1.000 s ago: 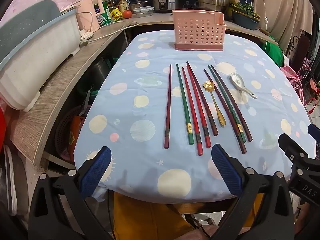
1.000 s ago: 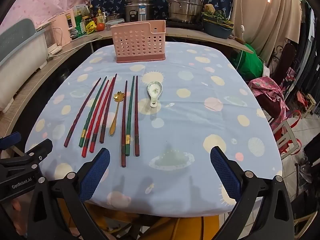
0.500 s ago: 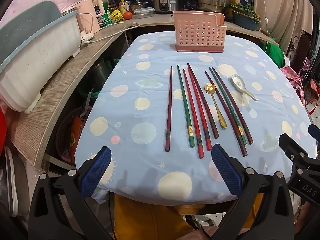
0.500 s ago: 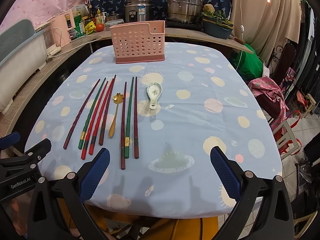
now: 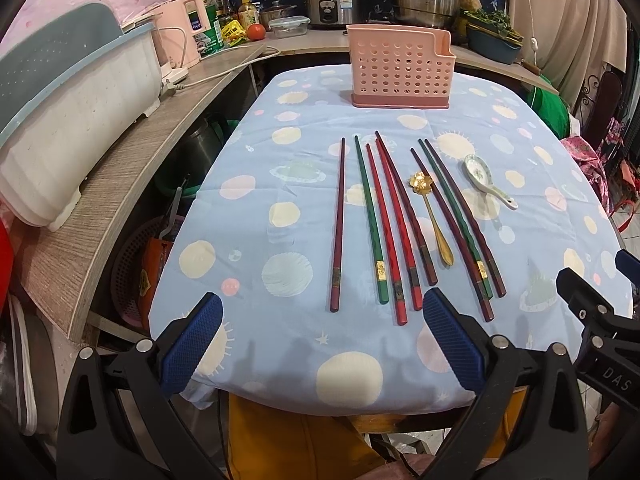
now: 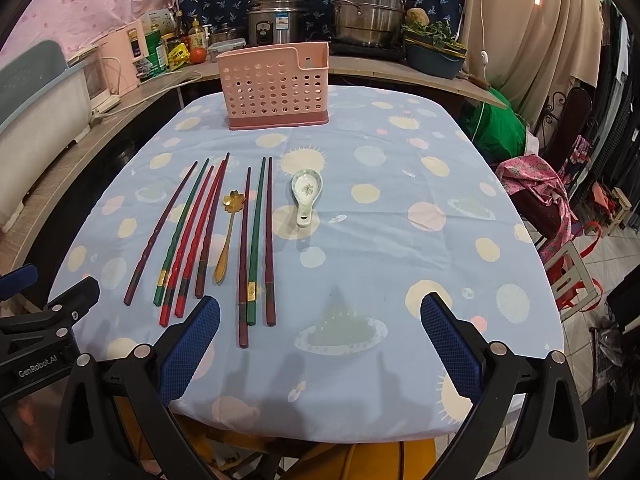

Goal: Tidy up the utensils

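Observation:
Several chopsticks (image 5: 386, 220) (image 6: 200, 232) in dark red, red and green lie side by side on the blue spotted tablecloth. Among them rests a gold flower-headed spoon (image 5: 430, 212) (image 6: 228, 236). To their right sits a white ceramic spoon (image 5: 486, 180) (image 6: 306, 194). A pink perforated utensil holder (image 5: 400, 70) (image 6: 276, 86) stands upright at the far end. My left gripper (image 5: 320, 340) hovers open at the near table edge, just short of the chopstick ends. My right gripper (image 6: 320, 340) is open too, right of the chopsticks, with nothing between its fingers.
A wooden counter (image 5: 120, 168) with a white tub (image 5: 72, 120) runs along the left. Pots, a rice cooker (image 6: 276, 20) and bottles crowd the back counter. A chair with pink cloth (image 6: 536, 200) stands right of the table (image 6: 400, 240).
Both grippers have moved slightly forward and down toward the table, so the utensils sit a bit lower in both views. Nothing on the table has moved.

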Demonstrator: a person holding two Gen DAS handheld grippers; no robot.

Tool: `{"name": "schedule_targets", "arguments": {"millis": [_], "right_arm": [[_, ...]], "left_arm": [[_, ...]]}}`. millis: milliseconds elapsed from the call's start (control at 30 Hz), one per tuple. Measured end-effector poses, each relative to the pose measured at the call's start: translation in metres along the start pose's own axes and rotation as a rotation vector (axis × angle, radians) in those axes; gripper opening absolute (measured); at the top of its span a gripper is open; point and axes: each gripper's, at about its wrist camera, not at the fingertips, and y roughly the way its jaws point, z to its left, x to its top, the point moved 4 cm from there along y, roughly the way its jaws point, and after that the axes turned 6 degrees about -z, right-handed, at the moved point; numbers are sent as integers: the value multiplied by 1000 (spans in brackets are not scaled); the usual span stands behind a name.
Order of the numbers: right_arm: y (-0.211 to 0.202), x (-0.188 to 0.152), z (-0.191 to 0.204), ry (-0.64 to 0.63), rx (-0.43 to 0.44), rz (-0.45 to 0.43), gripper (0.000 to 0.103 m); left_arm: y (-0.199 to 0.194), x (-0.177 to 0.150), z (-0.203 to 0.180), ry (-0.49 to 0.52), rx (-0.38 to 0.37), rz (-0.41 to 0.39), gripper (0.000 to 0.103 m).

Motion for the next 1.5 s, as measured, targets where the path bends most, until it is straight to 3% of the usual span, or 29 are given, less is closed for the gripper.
{"name": "schedule_targets", "arguments": {"millis": [1500], "right_arm": [[-1,2,0,2,-1,1,96]], "left_arm": [[0,2,-2,1,-2,4,96]]}}
